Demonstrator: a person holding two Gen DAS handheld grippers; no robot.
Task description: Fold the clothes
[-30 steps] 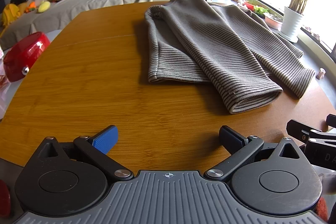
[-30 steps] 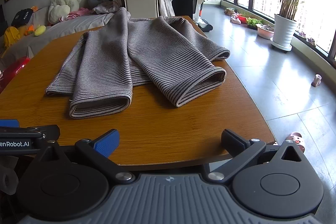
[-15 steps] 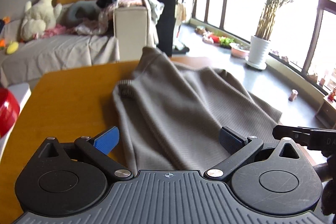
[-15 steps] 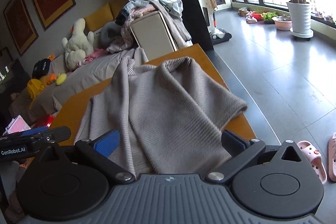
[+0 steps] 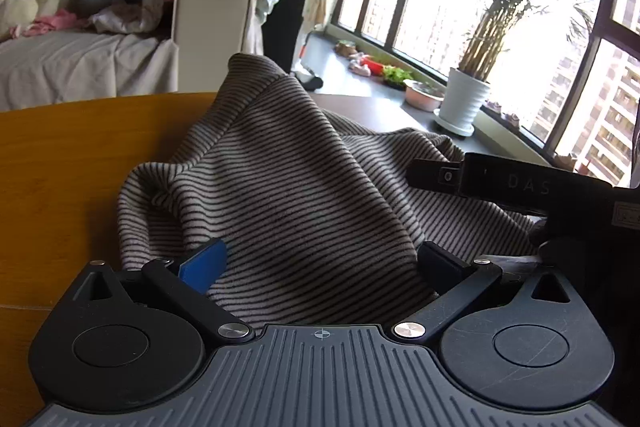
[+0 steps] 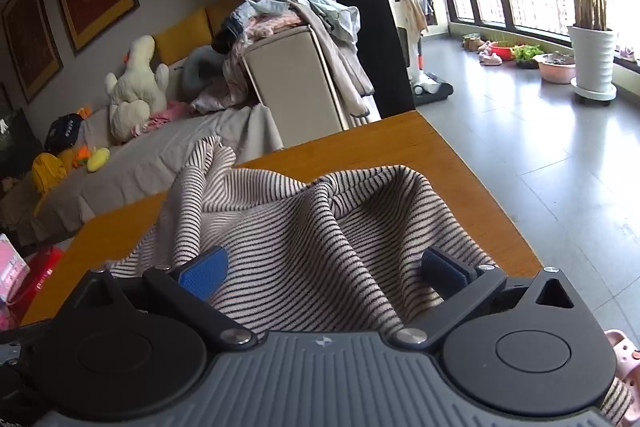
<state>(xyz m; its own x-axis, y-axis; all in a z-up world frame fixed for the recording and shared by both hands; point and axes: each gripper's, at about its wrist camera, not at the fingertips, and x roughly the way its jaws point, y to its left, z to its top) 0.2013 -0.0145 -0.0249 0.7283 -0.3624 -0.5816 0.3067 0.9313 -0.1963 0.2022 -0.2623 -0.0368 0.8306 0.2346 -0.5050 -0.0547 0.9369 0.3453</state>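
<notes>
Striped sweater (image 5: pixel 304 195) bunched on wooden table (image 5: pixel 60 163), near edge draped between fingers of both. Left gripper (image 5: pixel 320 263) and right gripper (image 6: pixel 324 267) jaws spread wide; grip unclear.

The letters "DAS" are showing faintly on the right gripper (image 5: pixel 520 183), just above the striped sweater (image 5: pixel 300 195). Nothing else is reading clearly.

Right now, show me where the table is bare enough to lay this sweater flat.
Bare wood lies left of the striped sweater on the table, and a narrower strip beyond it toward the far right corner. The near middle is crowded by bunched fabric.
</notes>
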